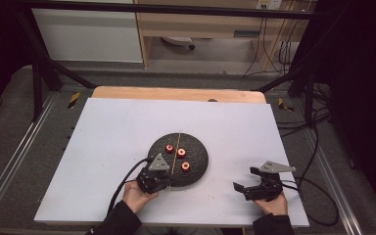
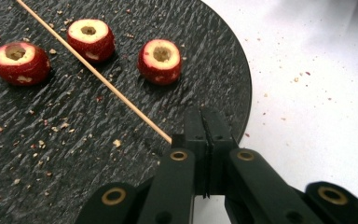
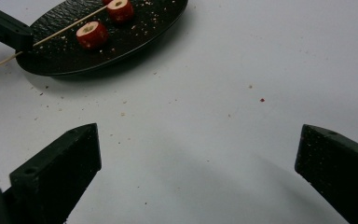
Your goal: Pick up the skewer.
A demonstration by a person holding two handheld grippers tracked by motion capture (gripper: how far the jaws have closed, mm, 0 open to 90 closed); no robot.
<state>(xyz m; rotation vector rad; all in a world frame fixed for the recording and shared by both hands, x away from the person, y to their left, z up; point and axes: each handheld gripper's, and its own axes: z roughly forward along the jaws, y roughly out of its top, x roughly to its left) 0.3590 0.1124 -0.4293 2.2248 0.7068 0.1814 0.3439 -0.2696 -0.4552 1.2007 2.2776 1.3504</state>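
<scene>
No legible writing found. Left gripper (image 2: 204, 122) clamped on the near end of the skewer (image 2: 93, 73), which lies across the slate plate (image 2: 223, 70) between three fruit pieces (image 2: 160, 60). Right gripper (image 3: 198, 154) jaws wide apart over open white board (image 1: 107, 127)

A round black plate (image 1: 196, 169) is lying mid-board, carrying three red fruit pieces (image 1: 181, 152) and a thin skewer (image 1: 177, 147). The left gripper (image 1: 164, 182) is resting at the plate's near rim, seemingly pinching the skewer's end. The right gripper (image 1: 242, 185) is sitting well right of the plate, jaws spread.
</scene>
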